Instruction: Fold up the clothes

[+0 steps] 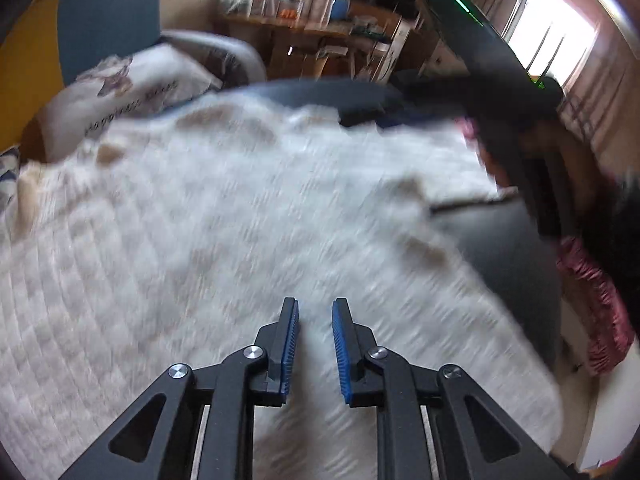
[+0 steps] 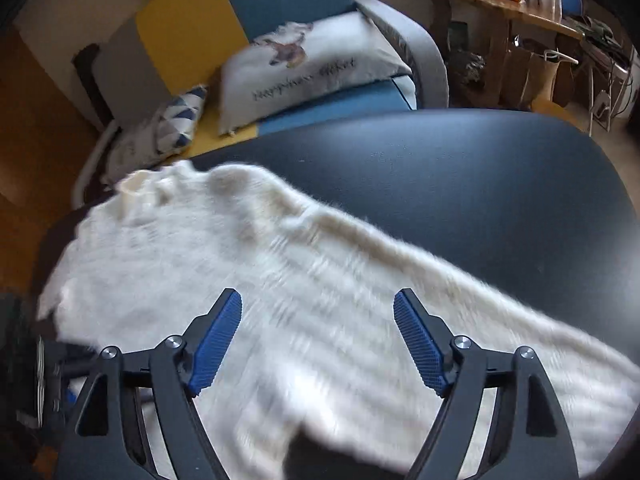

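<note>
A fluffy white knitted sweater (image 1: 240, 200) lies spread over a dark round table (image 1: 504, 256). My left gripper (image 1: 315, 308) hovers low above it with its blue pads a narrow gap apart. The blurred knit shows through the gap and nothing is pinched there. In the right wrist view the sweater (image 2: 280, 248) runs slantwise across the table (image 2: 460, 168), with a ribbed cuff or collar at its far left end. Over its near part my right gripper (image 2: 318, 300) stands wide open, holding nothing. The other hand-held gripper's black body (image 1: 480, 48) reaches in from the upper right of the left wrist view.
Behind the table stands a blue and yellow armchair (image 2: 280, 0) with a printed white pillow (image 2: 312, 68) and a triangle-patterned cushion (image 2: 180, 120). A cluttered wooden shelf (image 1: 312, 20) lines the far wall. A person in a pink-red garment (image 1: 592, 300) stands at the table's right edge.
</note>
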Demonstrator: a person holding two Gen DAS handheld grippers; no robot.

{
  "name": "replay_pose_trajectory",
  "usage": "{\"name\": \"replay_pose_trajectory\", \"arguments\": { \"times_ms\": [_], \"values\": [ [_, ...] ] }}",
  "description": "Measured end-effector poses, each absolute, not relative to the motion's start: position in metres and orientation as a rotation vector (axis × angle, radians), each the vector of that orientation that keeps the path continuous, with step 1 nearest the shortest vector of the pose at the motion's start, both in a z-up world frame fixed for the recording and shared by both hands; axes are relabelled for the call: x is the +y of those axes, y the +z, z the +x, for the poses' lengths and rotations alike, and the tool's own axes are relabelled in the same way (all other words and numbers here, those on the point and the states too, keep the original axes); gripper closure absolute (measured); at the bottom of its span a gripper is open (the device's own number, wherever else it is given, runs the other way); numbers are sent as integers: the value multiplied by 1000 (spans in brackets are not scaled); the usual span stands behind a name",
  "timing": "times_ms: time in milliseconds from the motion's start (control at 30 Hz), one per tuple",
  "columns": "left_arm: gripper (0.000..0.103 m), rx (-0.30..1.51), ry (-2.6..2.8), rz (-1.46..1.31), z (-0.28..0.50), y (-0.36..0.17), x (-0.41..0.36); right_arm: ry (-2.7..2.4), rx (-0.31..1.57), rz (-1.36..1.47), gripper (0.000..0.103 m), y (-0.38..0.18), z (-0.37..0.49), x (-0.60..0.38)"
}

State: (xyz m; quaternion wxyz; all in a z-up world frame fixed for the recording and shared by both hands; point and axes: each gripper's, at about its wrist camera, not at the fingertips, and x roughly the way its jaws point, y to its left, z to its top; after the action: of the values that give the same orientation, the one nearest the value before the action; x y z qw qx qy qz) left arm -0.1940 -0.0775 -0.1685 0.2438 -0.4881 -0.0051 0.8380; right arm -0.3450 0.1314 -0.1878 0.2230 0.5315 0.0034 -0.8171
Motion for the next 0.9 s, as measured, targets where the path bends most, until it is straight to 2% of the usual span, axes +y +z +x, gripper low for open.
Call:
{"name": "replay_pose_trajectory", "arguments": {
  "times_ms": [200,300,433,533,700,800,867,900],
  "values": [
    [86,-154,2280,-1265,-196,-161,-98,-2388,218,1499,19,-206,-362,114],
    [83,-226,2329,-1181,-208,-141,-117,-2385,192,1486,19,-198,-357,114],
    [82,-223,2465,-1155,-247,-124,-143,-2354,121,1315,19,-169,-346,101],
    [82,-181,2612,-1246,-269,-130,-165,-2273,110,1271,18,-164,-348,71],
    [82,-316,2688,-1358,-276,-151,-208,-2046,24,1301,19,-178,-356,18],
    [82,-367,2684,-1381,-270,-173,-220,-2180,104,1360,18,-202,-372,-1],
    [82,-351,2688,-1351,-265,-174,-218,-2217,93,1314,4,-205,-370,-6],
    [82,-338,2691,-1347,-263,-173,-217,-2210,106,1316,2,-207,-369,-10]
  ]
}}
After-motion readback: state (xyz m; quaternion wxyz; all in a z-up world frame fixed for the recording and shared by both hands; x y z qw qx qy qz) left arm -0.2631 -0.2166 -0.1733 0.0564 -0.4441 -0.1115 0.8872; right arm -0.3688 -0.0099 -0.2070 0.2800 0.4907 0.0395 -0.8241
